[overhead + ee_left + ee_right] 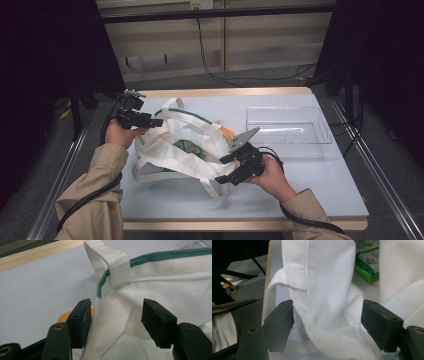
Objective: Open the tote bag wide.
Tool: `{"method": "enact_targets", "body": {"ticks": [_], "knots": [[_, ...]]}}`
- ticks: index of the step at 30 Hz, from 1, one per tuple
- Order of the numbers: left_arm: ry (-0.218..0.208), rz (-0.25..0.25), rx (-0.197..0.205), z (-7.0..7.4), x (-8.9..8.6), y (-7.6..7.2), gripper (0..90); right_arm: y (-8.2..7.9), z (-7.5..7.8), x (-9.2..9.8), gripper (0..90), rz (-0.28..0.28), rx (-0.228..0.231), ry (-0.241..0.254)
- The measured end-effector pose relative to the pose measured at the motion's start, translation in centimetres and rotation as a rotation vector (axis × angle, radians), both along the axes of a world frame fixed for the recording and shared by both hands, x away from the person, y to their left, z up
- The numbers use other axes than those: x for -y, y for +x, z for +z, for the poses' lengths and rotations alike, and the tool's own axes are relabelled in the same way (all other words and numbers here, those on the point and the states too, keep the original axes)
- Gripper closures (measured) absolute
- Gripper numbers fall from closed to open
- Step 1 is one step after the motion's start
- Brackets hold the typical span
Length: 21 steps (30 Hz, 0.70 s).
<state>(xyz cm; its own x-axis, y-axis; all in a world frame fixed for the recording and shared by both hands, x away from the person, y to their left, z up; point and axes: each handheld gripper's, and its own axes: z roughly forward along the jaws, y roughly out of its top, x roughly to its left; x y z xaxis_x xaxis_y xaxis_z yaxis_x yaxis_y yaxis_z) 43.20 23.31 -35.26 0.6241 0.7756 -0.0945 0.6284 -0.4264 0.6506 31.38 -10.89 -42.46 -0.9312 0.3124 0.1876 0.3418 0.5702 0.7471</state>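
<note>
White cloth bag (182, 145) lies on the table (310, 180), left of a clear tray (287, 131). Green trim runs along its rim, and a green packet (367, 263) shows inside. The left gripper (150, 121) sits at the bag's far left edge, the right gripper (226, 169) at its near edge. Both pairs of jaws stand apart with cloth between them, not pinching it.

A pale blue bench (320, 175) with a light wooden edge fills the frame's middle. Grey carpeted floor (260, 77) lies behind, black cables (207, 62) trailing toward a beige panelled wall (270, 35). Black curtains (385, 60) darken both sides.
</note>
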Motion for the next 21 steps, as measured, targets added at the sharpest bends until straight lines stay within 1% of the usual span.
{"method": "enact_targets", "body": {"ticks": [1, 3, 4, 5, 7, 10, 11, 13, 15, 16, 17, 18, 19, 21], "knots": [[0.004, -0.01, 0.011, 0.24, 0.1, -0.13, 41.1, 0.03, 0.02, 0.02, 25.6, 0.003, 0.0, 0.002], [-0.003, -0.016, 0.015, 0.49, 0.25, -0.26, 41.5, 0.06, 0.11, -0.05, 24.9, 0.009, 0.004, -0.004], [-0.007, -0.011, 0.017, 0.61, 0.36, -0.37, 41.4, 0.09, 0.15, -0.13, 24.3, 0.005, 0.003, -0.004], [-0.004, -0.014, 0.018, 0.71, 0.36, -0.41, 41.4, 0.18, 0.16, -0.18, 24.1, 0.006, 0.005, -0.002], [-0.007, -0.018, 0.014, 0.82, 0.35, -0.49, 41.6, 0.29, 0.29, -0.26, 23.3, -0.005, 0.001, -0.002], [-0.012, -0.023, 0.015, 0.92, 0.35, -0.62, 41.6, 0.38, 0.41, -0.32, 23.5, -0.003, 0.0, 0.004], [-0.019, -0.022, 0.016, 0.94, 0.38, -0.67, 41.9, 0.4, 0.49, -0.37, 23.6, -0.005, 0.001, 0.004], [-0.008, -0.029, 0.015, 1.02, 0.37, -0.83, 42.3, 0.47, 0.72, -0.47, 23.7, -0.012, 0.011, 0.003], [-0.011, -0.032, 0.015, 0.99, 0.31, -0.81, 42.3, 0.53, 0.77, -0.51, 23.7, -0.012, 0.015, 0.005], [-0.011, -0.033, 0.016, 1.0, 0.24, -0.8, 42.4, 0.64, 0.88, -0.59, 23.9, -0.021, 0.018, 0.004], [-0.009, -0.034, 0.023, 1.11, 0.12, -0.89, 42.5, 0.75, 0.9, -0.63, 24.2, -0.021, 0.022, 0.011], [-0.018, -0.028, 0.032, 1.08, 0.13, -0.92, 42.5, 0.81, 0.95, -0.66, 24.5, -0.025, 0.025, 0.009], [-0.023, -0.029, 0.033, 1.14, 0.04, -0.93, 42.5, 0.86, 0.96, -0.71, 24.9, -0.024, 0.021, 0.013], [-0.022, -0.025, 0.03, 1.19, -0.12, -0.9, 42.4, 0.95, 0.94, -0.81, 25.4, -0.027, 0.029, 0.008]]}}
